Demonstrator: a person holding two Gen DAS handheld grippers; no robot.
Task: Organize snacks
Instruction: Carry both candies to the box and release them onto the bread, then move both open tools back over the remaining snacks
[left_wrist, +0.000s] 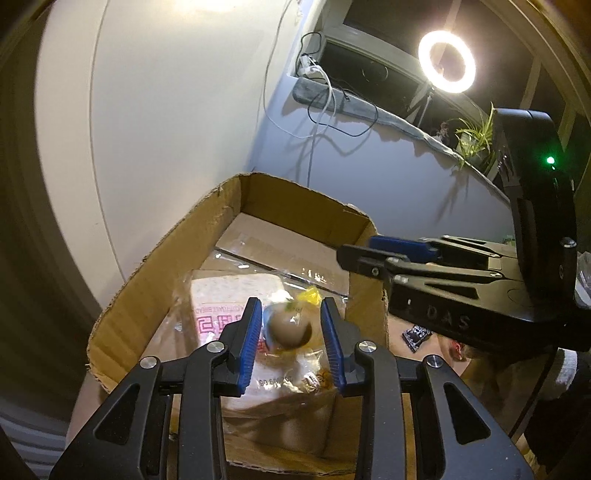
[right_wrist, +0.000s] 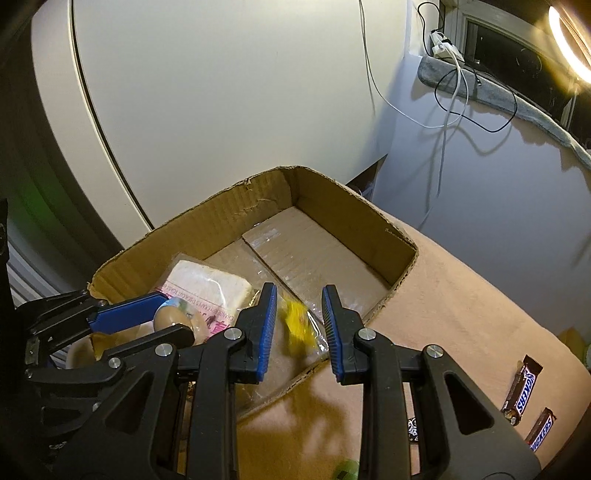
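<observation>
An open cardboard box (left_wrist: 155, 258) (right_wrist: 402, 236) stands on the peach-covered table (right_wrist: 461, 314). Inside it lies a wrapped pack of sliced bread (left_wrist: 229, 291) (right_wrist: 207, 280). My left gripper (left_wrist: 291, 306) (right_wrist: 175, 315) is over the box's near end, open. A round brown pudding cup (left_wrist: 290, 328) (right_wrist: 173, 314), blurred, sits between its blue pads with a gap on each side. My right gripper (right_wrist: 299, 288) (left_wrist: 356, 249) is open above the box's near right rim. A blurred yellow packet (right_wrist: 299, 325) (left_wrist: 310, 297) shows between its fingers, untouched by either pad.
Two Snickers bars (right_wrist: 522, 387) (right_wrist: 541, 430) lie on the table at the right. A small black patterned packet (left_wrist: 415, 334) (right_wrist: 412, 428) lies beside the box. Behind are a wall, hanging cables (right_wrist: 450, 96), a ring light (left_wrist: 447, 61) and a plant (left_wrist: 476, 136).
</observation>
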